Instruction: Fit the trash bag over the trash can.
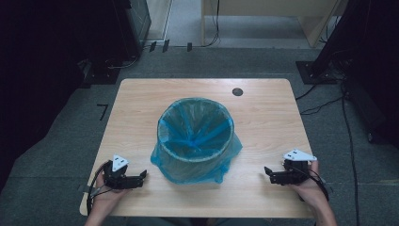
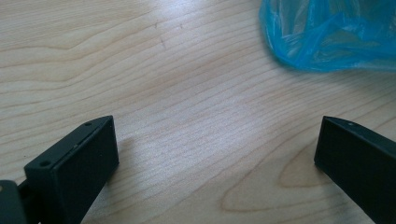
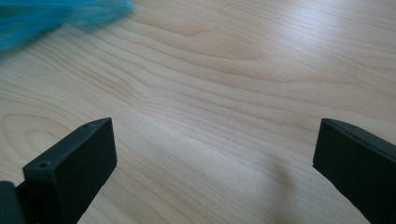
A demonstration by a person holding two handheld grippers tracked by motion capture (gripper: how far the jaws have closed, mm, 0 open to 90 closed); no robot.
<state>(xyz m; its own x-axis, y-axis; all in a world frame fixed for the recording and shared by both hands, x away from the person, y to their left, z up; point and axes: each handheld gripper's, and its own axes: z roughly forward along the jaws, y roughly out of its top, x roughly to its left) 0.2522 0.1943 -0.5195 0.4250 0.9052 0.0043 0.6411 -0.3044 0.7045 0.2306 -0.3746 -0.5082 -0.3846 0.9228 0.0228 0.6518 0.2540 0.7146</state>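
Bin (image 1: pixel 195 141) lined with blue bag (image 1: pixel 188 169)

Thin glossy blue plastic liner (image 1: pixel 197 160) on a smooth, matt pale wood table (image 1: pixel 263 117).

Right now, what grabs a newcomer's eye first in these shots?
The bin lined with a bright blue bag stands mid-table, the bag's edge folded over the rim and bunched around the base. On either side, near the front edge of the wooden table, the left claw and the right claw both rest open, pointing inward at the bin, apart from it.
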